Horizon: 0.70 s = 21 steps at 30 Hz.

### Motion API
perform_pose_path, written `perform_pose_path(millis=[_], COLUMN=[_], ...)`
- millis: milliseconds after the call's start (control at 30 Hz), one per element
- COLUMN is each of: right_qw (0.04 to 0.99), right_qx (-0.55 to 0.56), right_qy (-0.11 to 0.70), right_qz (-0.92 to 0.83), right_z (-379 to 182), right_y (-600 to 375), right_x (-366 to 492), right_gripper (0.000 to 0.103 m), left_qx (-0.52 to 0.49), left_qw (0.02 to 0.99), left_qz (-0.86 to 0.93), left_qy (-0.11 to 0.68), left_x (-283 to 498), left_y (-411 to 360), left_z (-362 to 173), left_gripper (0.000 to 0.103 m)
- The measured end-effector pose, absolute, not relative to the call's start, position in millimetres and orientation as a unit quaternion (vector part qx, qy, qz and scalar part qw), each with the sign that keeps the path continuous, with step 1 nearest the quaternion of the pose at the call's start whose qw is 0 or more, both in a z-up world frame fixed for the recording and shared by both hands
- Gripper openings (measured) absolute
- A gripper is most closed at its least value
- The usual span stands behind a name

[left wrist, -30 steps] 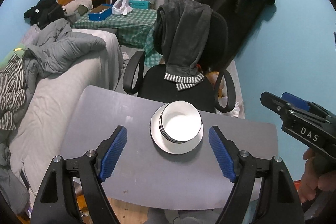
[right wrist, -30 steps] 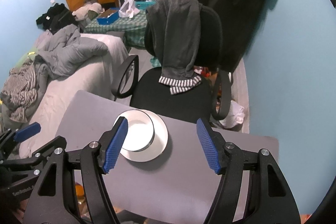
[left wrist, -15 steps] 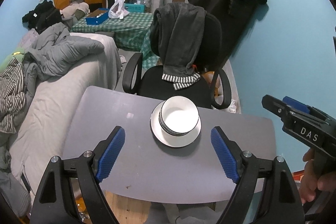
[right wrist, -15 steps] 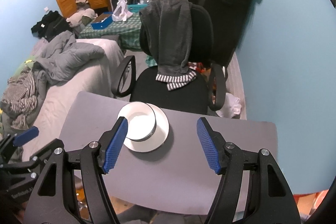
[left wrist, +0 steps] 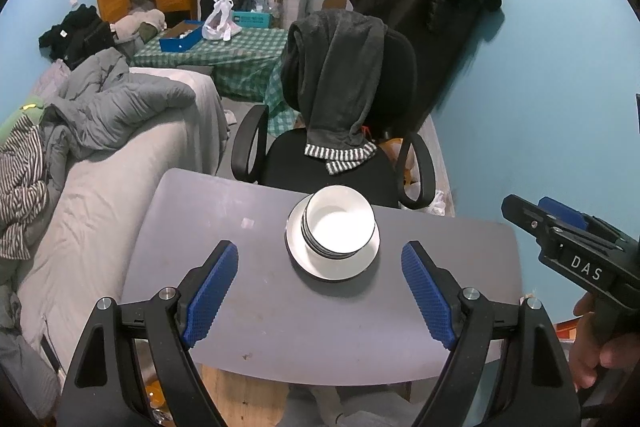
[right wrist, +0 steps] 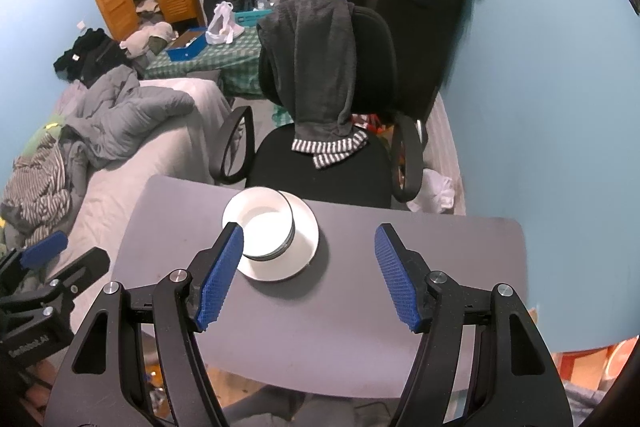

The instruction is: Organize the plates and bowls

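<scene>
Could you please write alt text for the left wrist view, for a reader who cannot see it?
White bowls sit stacked on a white round plate on a grey table, ahead of the open, empty blue-padded left gripper. A black office chair draped with a grey garment stands behind.

We see glossy white glazed bowls (left wrist: pixel 340 227) on a glossy plate (left wrist: pixel 334 265) atop the matt, lightly scuffed grey desk (left wrist: pixel 280 319), flanked by matt black plastic fingers (left wrist: pixel 428 301) with knurled blue pads and a fleecy cloth-draped chair (left wrist: pixel 340 99).
</scene>
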State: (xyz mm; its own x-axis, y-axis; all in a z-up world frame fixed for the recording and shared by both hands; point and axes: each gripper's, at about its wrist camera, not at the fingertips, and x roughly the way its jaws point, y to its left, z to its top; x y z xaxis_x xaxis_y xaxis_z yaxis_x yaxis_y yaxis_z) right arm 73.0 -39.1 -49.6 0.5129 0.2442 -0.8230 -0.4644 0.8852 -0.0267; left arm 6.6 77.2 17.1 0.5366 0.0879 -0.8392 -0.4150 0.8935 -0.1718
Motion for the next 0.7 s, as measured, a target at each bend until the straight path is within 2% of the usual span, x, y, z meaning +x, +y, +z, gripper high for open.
perform_pose_path(millis=[700], right_qw=[0.859], right_qx=[-0.129], right_qy=[0.448], right_qz=[0.208], right_z=[-47.1], right_y=[-40.6], right_x=[72.5], right_gripper=[0.067], left_qx=[-0.171], left_qw=[0.856], left_qz=[0.156], left_qy=[0.463], left_x=[5.1], left_y=[69.5], left_z=[16.8], left_gripper=[0.085])
